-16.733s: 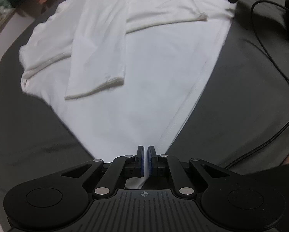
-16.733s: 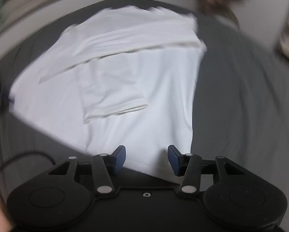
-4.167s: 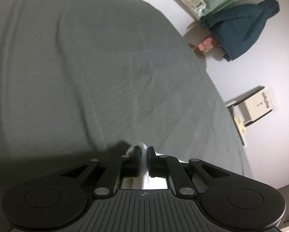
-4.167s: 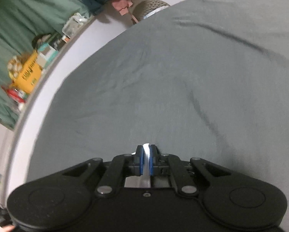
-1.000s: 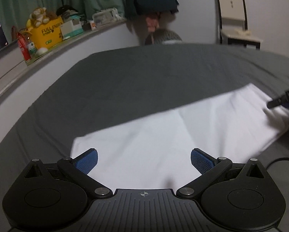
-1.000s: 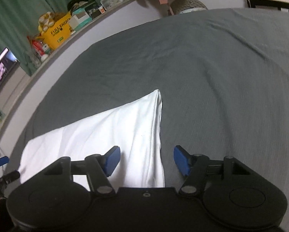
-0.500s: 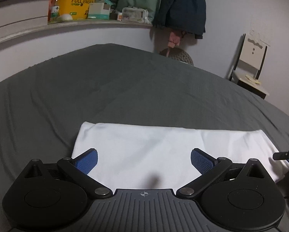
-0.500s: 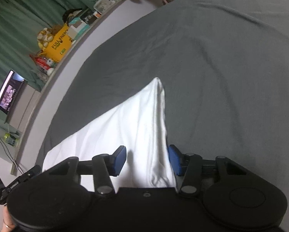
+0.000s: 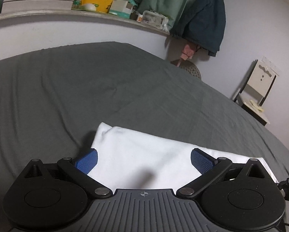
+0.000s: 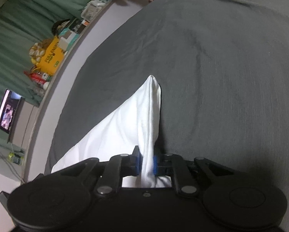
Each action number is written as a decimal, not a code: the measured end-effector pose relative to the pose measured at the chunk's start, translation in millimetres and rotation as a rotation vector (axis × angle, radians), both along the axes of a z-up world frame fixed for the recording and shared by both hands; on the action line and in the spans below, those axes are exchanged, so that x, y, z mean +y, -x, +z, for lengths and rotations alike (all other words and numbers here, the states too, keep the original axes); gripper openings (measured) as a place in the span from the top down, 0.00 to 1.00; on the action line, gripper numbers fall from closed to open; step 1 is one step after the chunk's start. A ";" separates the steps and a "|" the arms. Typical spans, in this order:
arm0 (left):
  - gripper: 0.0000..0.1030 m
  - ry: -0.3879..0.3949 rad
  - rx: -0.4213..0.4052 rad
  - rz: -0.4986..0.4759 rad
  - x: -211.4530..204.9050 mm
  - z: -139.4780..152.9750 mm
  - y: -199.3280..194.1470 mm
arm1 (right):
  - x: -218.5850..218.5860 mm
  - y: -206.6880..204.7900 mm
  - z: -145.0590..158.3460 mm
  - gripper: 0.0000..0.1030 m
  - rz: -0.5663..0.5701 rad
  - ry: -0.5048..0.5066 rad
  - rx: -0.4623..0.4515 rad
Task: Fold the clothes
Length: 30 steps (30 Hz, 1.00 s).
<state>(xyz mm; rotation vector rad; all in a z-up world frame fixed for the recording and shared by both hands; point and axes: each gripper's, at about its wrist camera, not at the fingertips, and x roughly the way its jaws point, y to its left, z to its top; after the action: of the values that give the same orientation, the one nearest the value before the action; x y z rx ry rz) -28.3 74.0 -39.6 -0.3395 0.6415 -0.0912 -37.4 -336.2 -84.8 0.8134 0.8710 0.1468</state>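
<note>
A folded white shirt lies on the grey bed sheet. My left gripper is wide open just above the shirt's near edge, with one blue pad at its left edge and the other over its right part. In the right wrist view the shirt runs away to a pointed far corner. My right gripper is shut on the shirt's right edge, and the cloth bunches between the blue pads.
A ledge with a yellow box, bottles and small boxes runs behind the bed. A dark jacket hangs on the wall. A chair stands at the right. A lit screen sits at the left.
My right gripper has closed on the shirt's right edge; it was open half a second ago. My left gripper has stayed open and shifted over the shirt's left end.
</note>
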 end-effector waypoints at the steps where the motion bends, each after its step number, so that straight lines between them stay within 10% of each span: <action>1: 0.00 0.010 0.000 0.011 2.2 -1.4 -0.6 | 2.8 -0.7 3.0 0.89 0.005 0.021 0.001; 14: 0.00 0.099 -0.007 0.102 19.6 -15.0 -7.6 | 55.5 -1.5 88.1 0.90 0.115 0.196 -0.131; 30: 0.00 0.210 -0.062 0.353 64.3 -19.1 6.2 | 250.9 -30.2 164.3 0.90 0.496 0.455 -0.295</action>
<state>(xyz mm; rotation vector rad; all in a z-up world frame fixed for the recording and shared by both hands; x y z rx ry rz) -34.5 138.2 -58.7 -0.6455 0.5037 0.1693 -7.1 -85.3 79.5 0.1335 0.7697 0.4731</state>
